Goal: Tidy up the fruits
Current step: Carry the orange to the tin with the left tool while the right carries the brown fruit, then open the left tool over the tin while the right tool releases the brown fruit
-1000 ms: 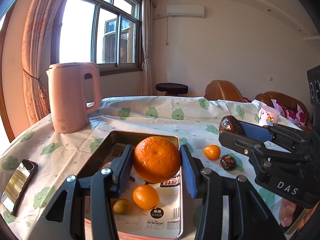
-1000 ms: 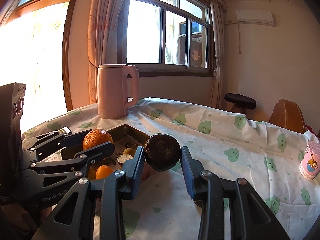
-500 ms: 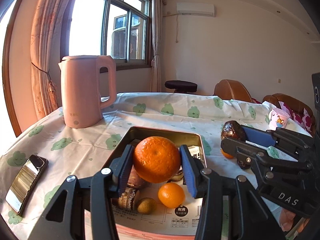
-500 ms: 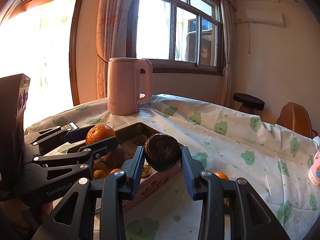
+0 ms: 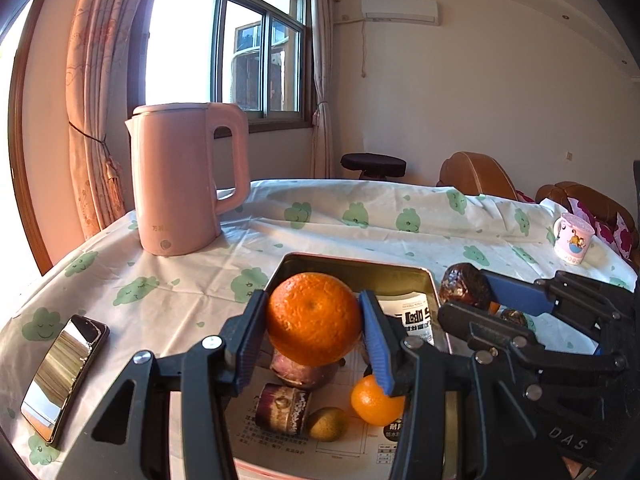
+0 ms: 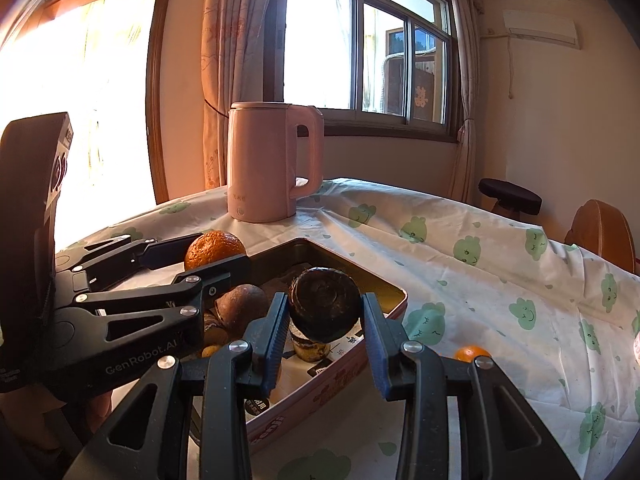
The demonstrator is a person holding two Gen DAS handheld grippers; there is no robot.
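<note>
left gripper (image 5: 314, 322) pinching orange (image 5: 314, 318) | right gripper (image 6: 324, 312) pinching dark fruit (image 6: 324, 308) | tray (image 5: 352, 266) directly under both: you lower straight down

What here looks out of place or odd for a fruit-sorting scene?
A phone lies near the table's left edge, its end close to overhanging. A small orange and a dark fruit sit loose on the tablecloth outside the tray. Nothing is spilled or visibly damaged.
</note>
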